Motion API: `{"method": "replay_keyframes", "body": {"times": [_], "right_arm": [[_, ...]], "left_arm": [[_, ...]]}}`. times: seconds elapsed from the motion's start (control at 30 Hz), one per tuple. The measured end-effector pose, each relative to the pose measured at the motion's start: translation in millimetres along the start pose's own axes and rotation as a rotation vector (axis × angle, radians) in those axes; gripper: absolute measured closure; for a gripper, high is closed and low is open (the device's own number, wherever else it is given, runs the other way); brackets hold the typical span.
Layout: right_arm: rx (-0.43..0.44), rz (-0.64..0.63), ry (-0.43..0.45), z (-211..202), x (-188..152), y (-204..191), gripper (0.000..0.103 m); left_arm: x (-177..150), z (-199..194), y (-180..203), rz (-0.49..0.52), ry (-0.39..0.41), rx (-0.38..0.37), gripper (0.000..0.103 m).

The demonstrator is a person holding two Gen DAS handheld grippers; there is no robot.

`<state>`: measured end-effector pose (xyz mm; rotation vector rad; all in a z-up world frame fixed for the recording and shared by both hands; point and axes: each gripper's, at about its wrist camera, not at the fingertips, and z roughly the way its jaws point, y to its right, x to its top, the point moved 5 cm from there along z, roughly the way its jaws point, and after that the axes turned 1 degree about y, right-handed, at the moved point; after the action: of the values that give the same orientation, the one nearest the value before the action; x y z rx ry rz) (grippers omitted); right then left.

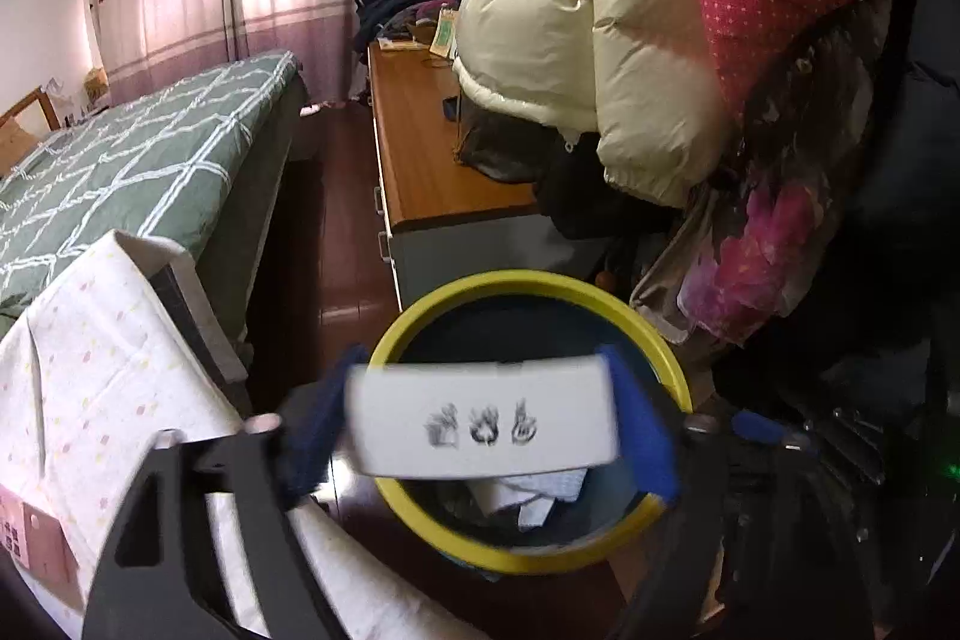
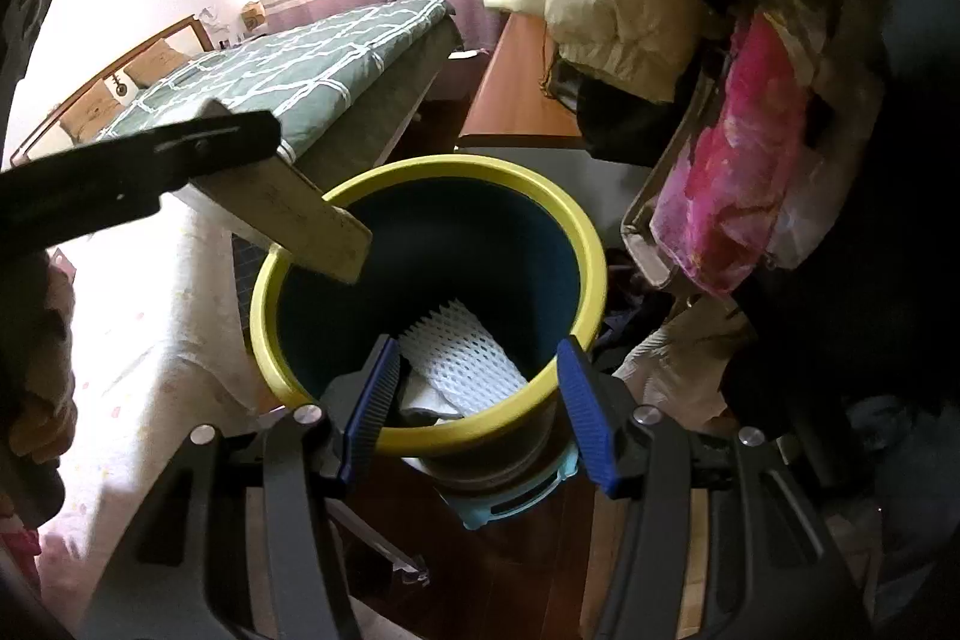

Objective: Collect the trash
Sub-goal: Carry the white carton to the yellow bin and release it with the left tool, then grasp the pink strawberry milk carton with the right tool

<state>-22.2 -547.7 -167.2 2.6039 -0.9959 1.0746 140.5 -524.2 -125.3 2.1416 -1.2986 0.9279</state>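
In the left wrist view, the bed [image 1: 138, 160] is lying at nine o'clock. At the centre, the left claw [image 1: 480, 391] is spreading wide over the yellow-rimmed bin [image 1: 528, 283], and the white box [image 1: 486, 421] is spanning the gap from pad to pad. Blur is hiding whether the pads are pressing on it, so I cannot tell. In the right wrist view, the box [image 2: 300, 214] is hanging over the bin's [image 2: 456, 169] rim at ten o'clock. The right claw [image 2: 479, 358] is standing released and empty, straddling the rim at six o'clock, with white foam netting [image 2: 462, 352] lying inside.
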Motion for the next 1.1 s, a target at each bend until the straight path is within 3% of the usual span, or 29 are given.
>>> {"method": "replay_keyframes", "body": {"times": [0.03, 0.3, 0.47, 0.57, 0.83, 0.93, 1.1], "right_arm": [[0.0, 0.001, 0.0, 0.1, -0.2, 0.5, 0.05], [0.025, -0.023, 0.006, -3.0, -1.5, -14.4, 0.05], [0.049, -0.058, 0.01, -1.0, 1.3, -35.3, 0.05], [0.067, -0.093, 0.009, -1.4, 3.8, -55.5, 0.05], [0.197, -0.252, -0.022, 6.9, 5.9, -160.9, 0.05], [0.263, -0.323, -0.025, 6.3, 4.1, -212.9, 0.05], [0.37, -0.446, -0.045, 5.6, -0.8, -299.5, 0.05]], "left_arm": [[2.2, -3.4, 0.0, -0.001, 0.016, 0.012, 0.004], [-11.5, -82.5, -31.4, -0.025, 0.137, 0.118, 0.004], [-51.3, -152.4, -88.1, -0.122, 0.193, 0.205, 0.004], [-86.6, -192.1, -132.2, -0.195, 0.218, 0.297, 0.004], [-185.1, -306.3, -253.8, -0.34, 0.281, 0.675, 0.004], [-216.4, -344.9, -294.2, -0.419, 0.292, 0.779, 0.004], [-257.6, -385.0, -329.7, -0.476, 0.3, 0.886, 0.004]]}}
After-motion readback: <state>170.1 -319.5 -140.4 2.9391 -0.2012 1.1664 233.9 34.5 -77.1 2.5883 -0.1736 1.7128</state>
